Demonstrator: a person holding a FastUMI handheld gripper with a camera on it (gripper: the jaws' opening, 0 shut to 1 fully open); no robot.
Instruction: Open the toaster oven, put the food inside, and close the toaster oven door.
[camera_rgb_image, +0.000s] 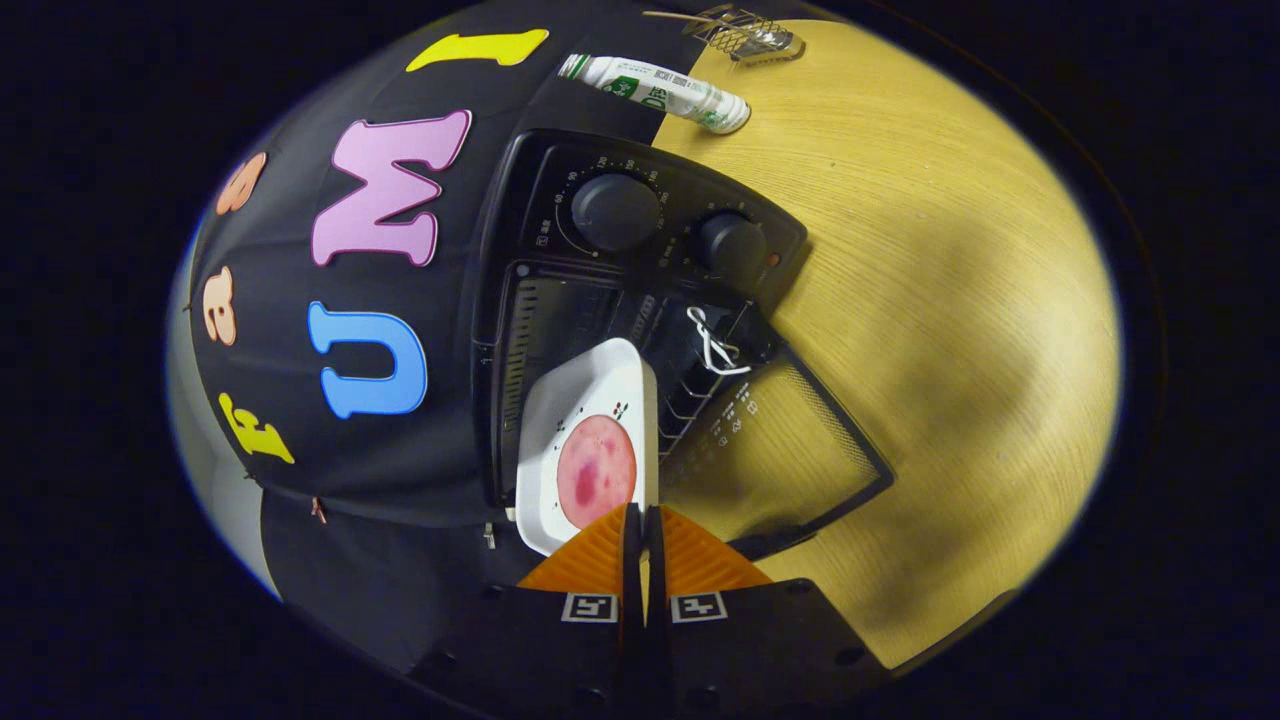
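A black toaster oven (640, 230) stands on the wooden table with its glass door (790, 450) swung fully open. A white square plate (580, 400) carrying a round pink slice of meat (596, 470) hangs at the oven's mouth, partly over the wire rack (690, 400). My gripper (642, 520) is shut on the plate's near rim, both orange fingers pressed together on it. A white cord (715, 345) lies looped on the rack just inside the opening. Two round knobs (615, 212) sit on the oven's control panel.
Beyond the oven, a white tube with green print (655, 90) lies on the table (950, 300), and a small wire basket (750, 35) sits farther back. Black booth cloth (350, 430) hangs close beside the oven. Bare wood stretches past the open door.
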